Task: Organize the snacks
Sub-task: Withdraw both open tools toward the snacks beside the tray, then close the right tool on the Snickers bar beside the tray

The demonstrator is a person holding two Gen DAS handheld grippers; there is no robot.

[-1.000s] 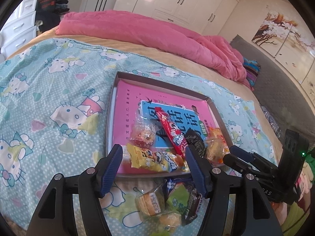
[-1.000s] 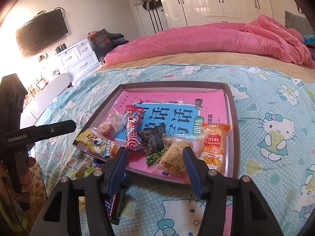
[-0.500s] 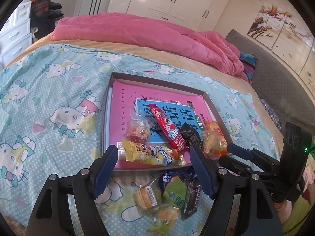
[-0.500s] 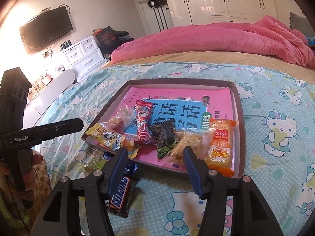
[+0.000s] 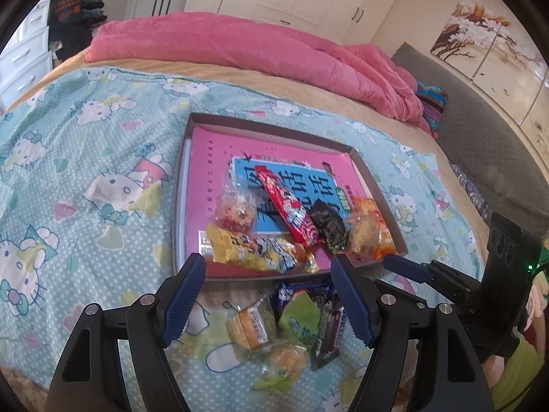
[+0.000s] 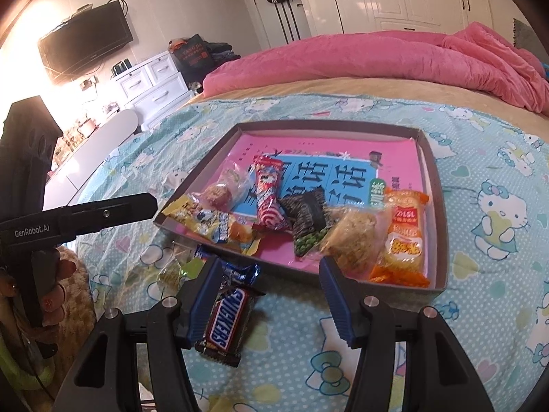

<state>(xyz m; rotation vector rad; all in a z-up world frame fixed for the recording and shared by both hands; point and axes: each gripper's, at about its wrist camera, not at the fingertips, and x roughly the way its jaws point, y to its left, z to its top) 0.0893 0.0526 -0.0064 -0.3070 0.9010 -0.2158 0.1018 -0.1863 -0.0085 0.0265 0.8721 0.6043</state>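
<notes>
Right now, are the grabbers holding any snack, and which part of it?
No. Both the left hand-held gripper and right hand-held gripper are open and empty; the Snickers bar lies loose on the bedsheet.

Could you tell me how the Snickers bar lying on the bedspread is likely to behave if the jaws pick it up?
The Snickers bar looks solid and boxy, so probably stiff. Its glossy wrapper may be slippery. Lying flat on the soft bedspread, it shouldn't roll.

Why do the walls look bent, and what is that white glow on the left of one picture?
Both wrist views use fisheye lenses, so straight edges bow and dark corners ring the frame. In the right wrist view, strong light washes out the wall beside the television. In the left wrist view, light is even, and the tray looks slightly soft.
</notes>
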